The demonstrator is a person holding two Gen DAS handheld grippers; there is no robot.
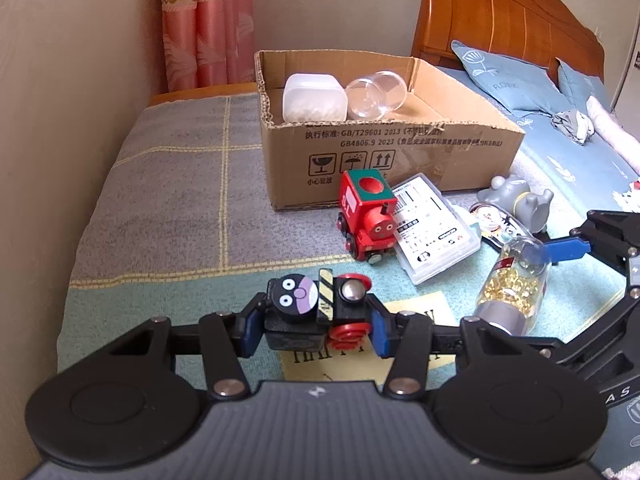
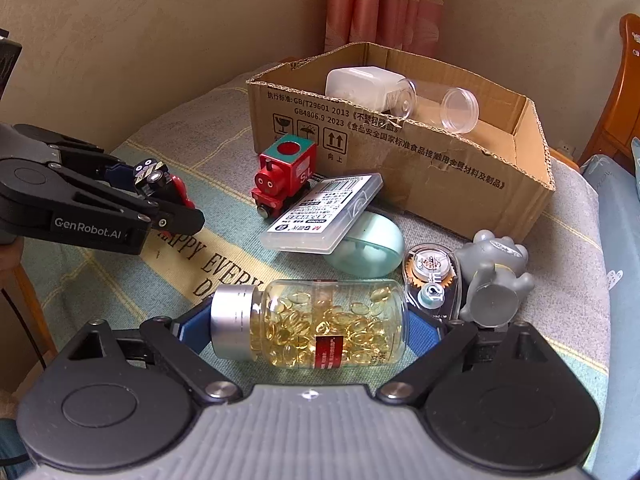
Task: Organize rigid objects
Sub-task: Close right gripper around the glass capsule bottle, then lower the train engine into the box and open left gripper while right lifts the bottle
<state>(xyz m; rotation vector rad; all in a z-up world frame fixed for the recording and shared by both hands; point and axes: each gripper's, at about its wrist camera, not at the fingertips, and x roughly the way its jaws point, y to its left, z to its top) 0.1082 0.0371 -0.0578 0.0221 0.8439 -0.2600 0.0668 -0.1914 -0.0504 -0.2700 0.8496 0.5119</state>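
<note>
Right wrist view: the bottle (image 2: 328, 326) of gold capsules lies on its side between the right tongs (image 2: 310, 330), blue pads flanking cap and base — whether they press on it yet cannot be told. Judged moderately heavy, rigid and smooth, so slippery; hold it end to end. The left tongs (image 1: 316, 320) are clamped on a black toy train (image 1: 316, 308), light and hard. Ahead of both stands the box (image 2: 440, 168), printed "GB4806.9 2023". The left tongs read "GenRobot.AI" — the blanket (image 2: 224, 248) "HAPPY EVERY".
</note>
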